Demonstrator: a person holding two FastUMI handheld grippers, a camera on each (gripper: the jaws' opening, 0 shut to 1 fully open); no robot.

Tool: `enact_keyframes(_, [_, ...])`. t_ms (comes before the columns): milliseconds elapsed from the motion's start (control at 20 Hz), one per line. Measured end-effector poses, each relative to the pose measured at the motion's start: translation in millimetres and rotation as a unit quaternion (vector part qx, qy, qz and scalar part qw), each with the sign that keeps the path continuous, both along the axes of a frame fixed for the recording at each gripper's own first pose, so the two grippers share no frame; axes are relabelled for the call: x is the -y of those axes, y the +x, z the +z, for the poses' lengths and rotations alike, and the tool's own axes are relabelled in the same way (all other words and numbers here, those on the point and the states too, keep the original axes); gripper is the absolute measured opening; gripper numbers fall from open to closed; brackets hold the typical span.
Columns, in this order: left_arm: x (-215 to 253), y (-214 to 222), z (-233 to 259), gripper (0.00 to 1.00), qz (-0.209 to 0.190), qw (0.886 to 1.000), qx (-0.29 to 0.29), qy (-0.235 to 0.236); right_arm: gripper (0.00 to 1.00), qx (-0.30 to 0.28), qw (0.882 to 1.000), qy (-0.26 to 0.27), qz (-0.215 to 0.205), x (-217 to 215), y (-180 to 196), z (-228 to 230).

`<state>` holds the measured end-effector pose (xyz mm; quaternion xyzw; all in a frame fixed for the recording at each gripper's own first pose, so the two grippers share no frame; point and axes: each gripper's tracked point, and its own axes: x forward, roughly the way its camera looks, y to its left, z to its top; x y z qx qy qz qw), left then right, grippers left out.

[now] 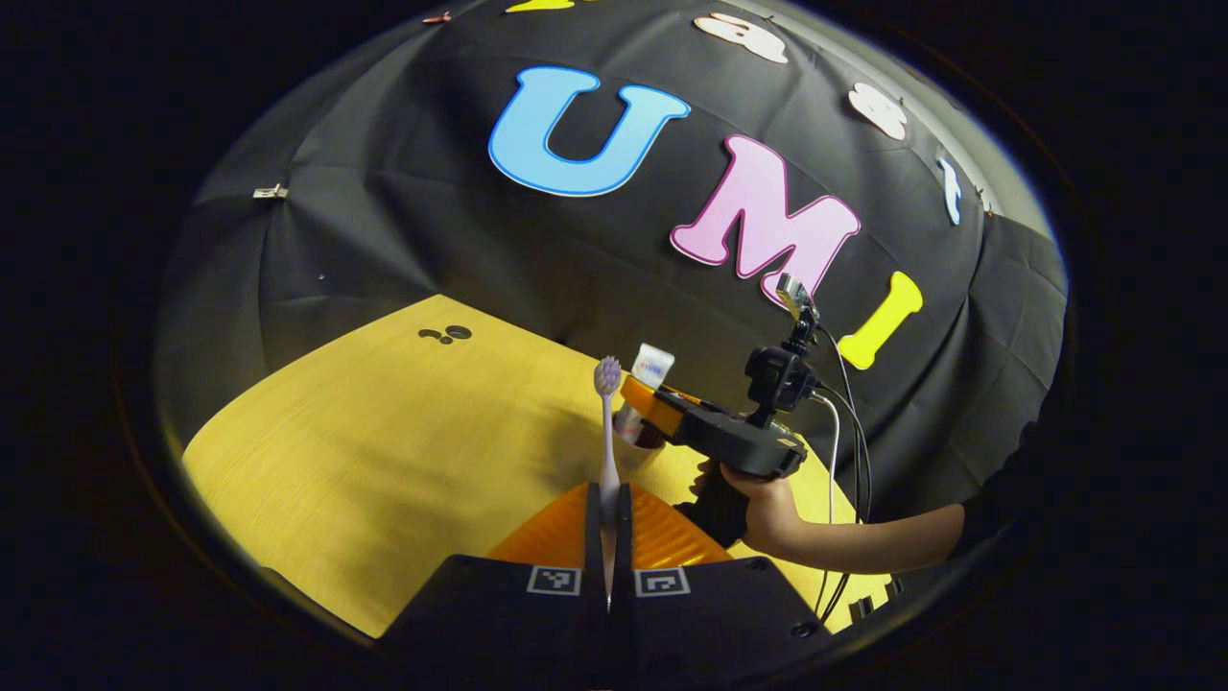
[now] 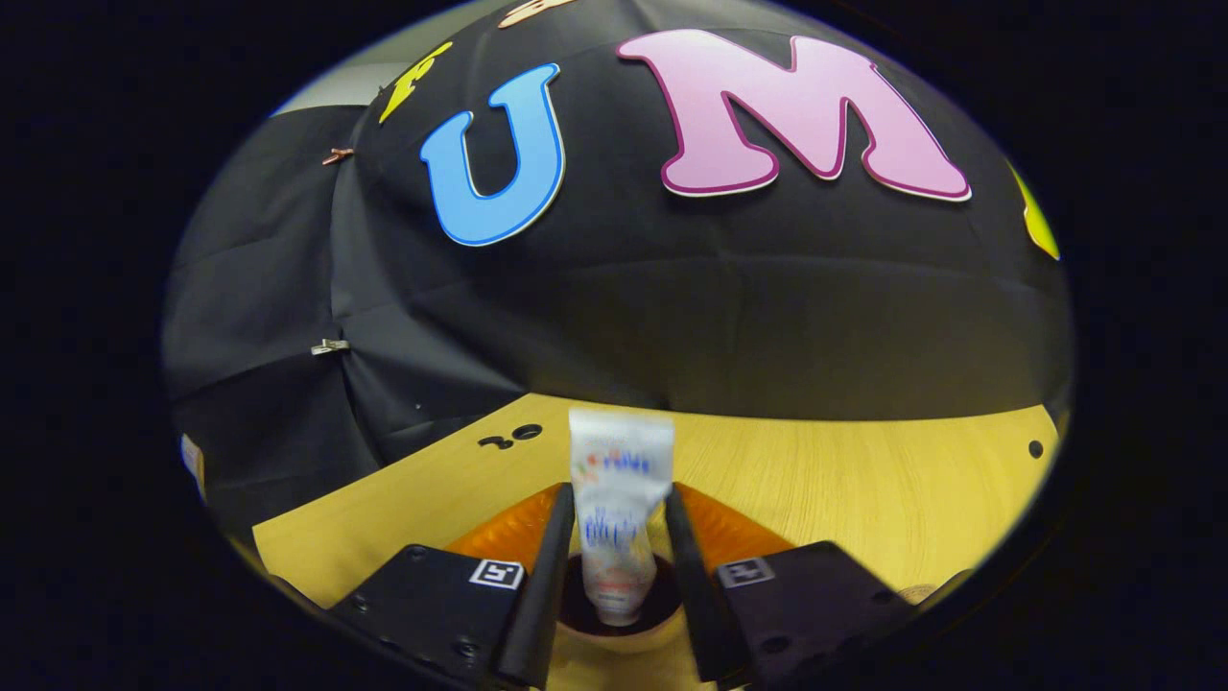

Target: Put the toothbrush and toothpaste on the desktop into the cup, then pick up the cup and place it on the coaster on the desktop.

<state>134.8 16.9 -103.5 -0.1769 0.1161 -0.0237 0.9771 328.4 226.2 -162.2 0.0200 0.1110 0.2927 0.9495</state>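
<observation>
While your right gripper holds the toothpaste tube upright, its lower end already inside the cup directly beneath, your left gripper pinches the toothbrush upright, just beside the cup near the tabletop's far edge.

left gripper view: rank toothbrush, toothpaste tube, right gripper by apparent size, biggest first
1. right gripper, with its black body and camera mount: clearly largest.
2. toothbrush: long but thin, and held close to the camera, so nearness inflates it.
3. toothpaste tube: only its top end shows above the other gripper's orange fingers; true size unsure.
</observation>
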Motion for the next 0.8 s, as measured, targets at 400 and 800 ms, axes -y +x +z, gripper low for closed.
enact_keyframes(400, [26, 41, 14, 0.06, -0.022, 0.999, 0.029, -0.004, 0.98, -0.001, 1.000, 0.022, 0.004, 46, -34, 40])
enact_keyframes(800, [29, 104, 38, 0.06, -0.026, 0.996, 0.091, 0.005, 0.98, -0.023, 0.999, -0.002, -0.043, 126, -55, 31])
